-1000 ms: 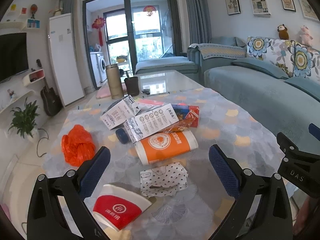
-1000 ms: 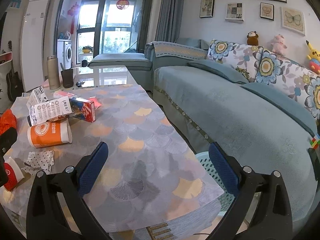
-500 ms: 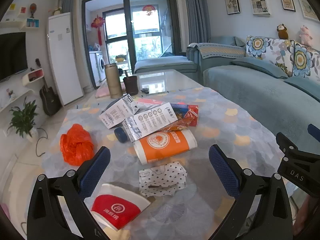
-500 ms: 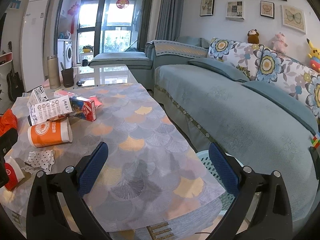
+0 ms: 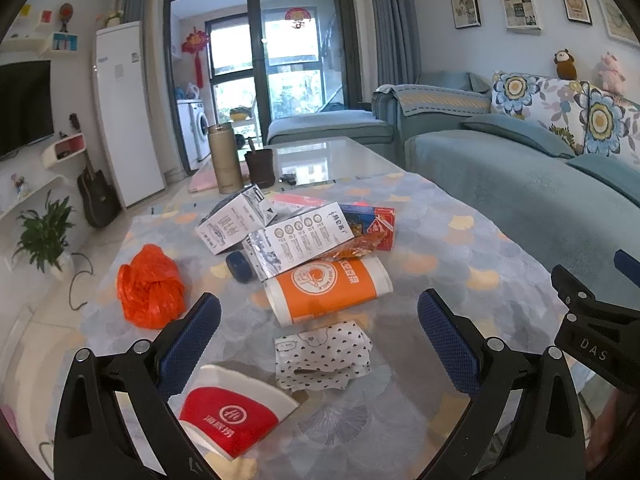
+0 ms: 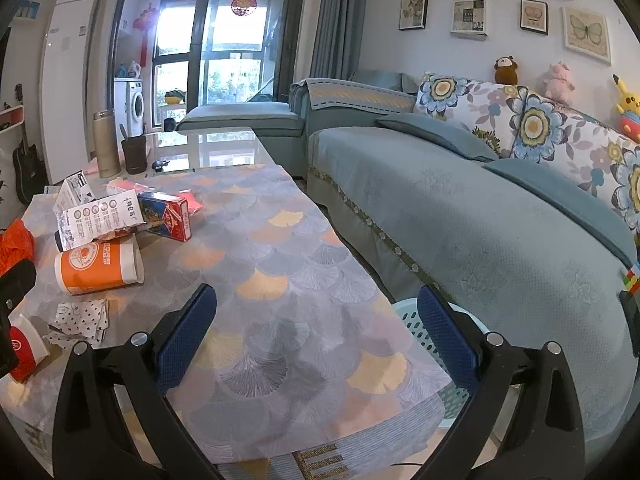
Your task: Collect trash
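- The left black plastic two-finger gripper [image 5: 318, 334] carries blue textured pads [image 5: 188, 346] and silver screws on its arms.
- The right black plastic two-finger gripper [image 6: 316, 326] looks identical; its body, seen from the left camera, bears white "DAS" lettering.

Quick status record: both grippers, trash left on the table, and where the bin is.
left gripper: open, empty, above the polka-dot wrapper
right gripper: open, empty, over table edge
trash on table: orange cup on its side, red paper cup, orange plastic bag, cartons
bin: pale blue basket on floor between table and sofa
collected: cannot tell
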Demonstrator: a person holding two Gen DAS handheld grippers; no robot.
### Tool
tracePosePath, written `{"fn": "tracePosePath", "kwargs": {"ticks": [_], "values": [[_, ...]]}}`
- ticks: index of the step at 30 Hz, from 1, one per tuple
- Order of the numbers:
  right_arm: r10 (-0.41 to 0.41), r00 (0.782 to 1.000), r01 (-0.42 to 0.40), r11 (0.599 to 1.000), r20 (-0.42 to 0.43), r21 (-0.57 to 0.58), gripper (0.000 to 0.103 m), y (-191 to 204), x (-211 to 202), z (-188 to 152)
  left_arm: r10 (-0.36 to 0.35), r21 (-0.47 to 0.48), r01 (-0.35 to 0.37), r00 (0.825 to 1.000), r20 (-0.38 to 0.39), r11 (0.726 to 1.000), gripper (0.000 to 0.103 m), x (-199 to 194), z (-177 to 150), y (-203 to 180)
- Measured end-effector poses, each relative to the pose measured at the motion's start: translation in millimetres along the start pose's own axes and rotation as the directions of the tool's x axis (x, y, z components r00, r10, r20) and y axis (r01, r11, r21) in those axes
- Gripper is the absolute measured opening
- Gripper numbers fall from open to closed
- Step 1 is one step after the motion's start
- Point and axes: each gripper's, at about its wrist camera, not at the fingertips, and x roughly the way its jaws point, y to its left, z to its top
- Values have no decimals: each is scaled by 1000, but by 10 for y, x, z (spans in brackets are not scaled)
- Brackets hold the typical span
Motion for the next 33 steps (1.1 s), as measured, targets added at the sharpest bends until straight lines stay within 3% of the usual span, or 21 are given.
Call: {"fn": "tracePosePath", "kwargs": {"ticks": [12, 14, 20, 25, 28, 32, 33], "values": [[6, 1000, -6, 1000, 1, -19, 95, 18, -16, 8, 0, -26, 0, 1000, -4, 1000, 96, 11, -8, 76], [14, 1000, -14, 999, 1, -29, 95, 40, -22, 7, -27, -31, 27, 1000, -13, 999, 96, 14, -10, 138], [113, 993, -114, 992, -17, -51, 87, 144, -48, 11, -20, -98, 15, 999, -50, 995, 96, -85, -176, 732], [338, 938, -342, 938, -75, -51, 85, 402, -49, 97, -22, -177, 0, 992, -123, 984, 95, -68, -323, 1226], [389, 915, -399, 911, -107, -102, 85, 692, -25, 145, -77, -193, 46, 984, -158, 980, 95, 22, -357, 1351], [422, 892, -445, 884, -163, -143, 85, 1028, 121, 150, -202, -207, 150, 944, -260, 967, 95, 245, -439, 1299], [447, 872, -478, 865, -201, -151, 85, 1122, 187, 140, -222, -205, 169, 935, -277, 964, 95, 283, -476, 1273]]}}
